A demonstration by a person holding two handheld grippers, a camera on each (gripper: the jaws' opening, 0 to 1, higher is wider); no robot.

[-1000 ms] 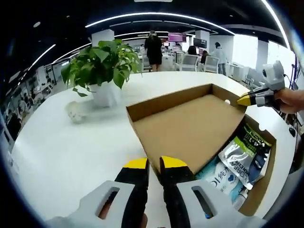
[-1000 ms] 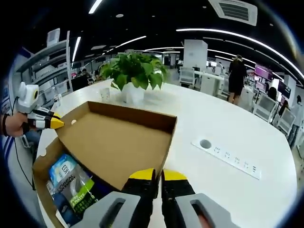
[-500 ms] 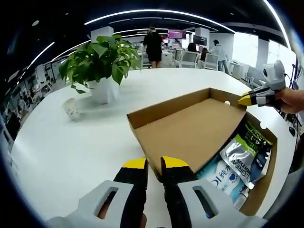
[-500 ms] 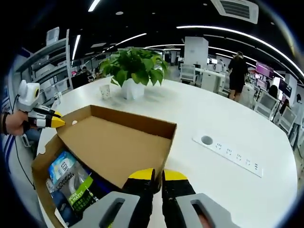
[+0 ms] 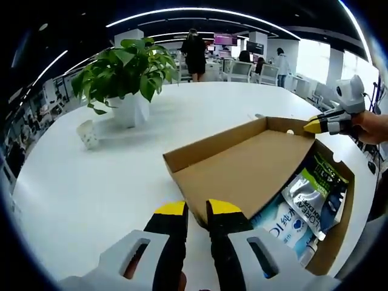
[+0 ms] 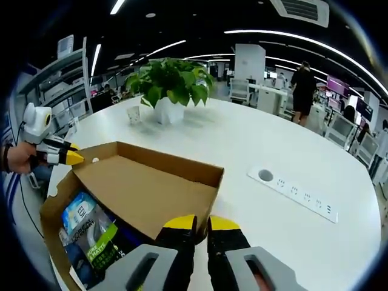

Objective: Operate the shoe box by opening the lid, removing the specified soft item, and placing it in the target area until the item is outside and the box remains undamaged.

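In the left gripper view, the left claw is clenched on the near corner of the lid of the shoe box; the lid now tilts lower than a second ago, swinging further back. The soft packets lie exposed inside.

In the right gripper view, the right claw grips the lid's other corner. With the lid folding away toward the worktop, opening looks nearly complete; the packets remain inside.

You have one box with one lid, at least three pouches inside, one plant, one cup, one power strip, and two grippers.
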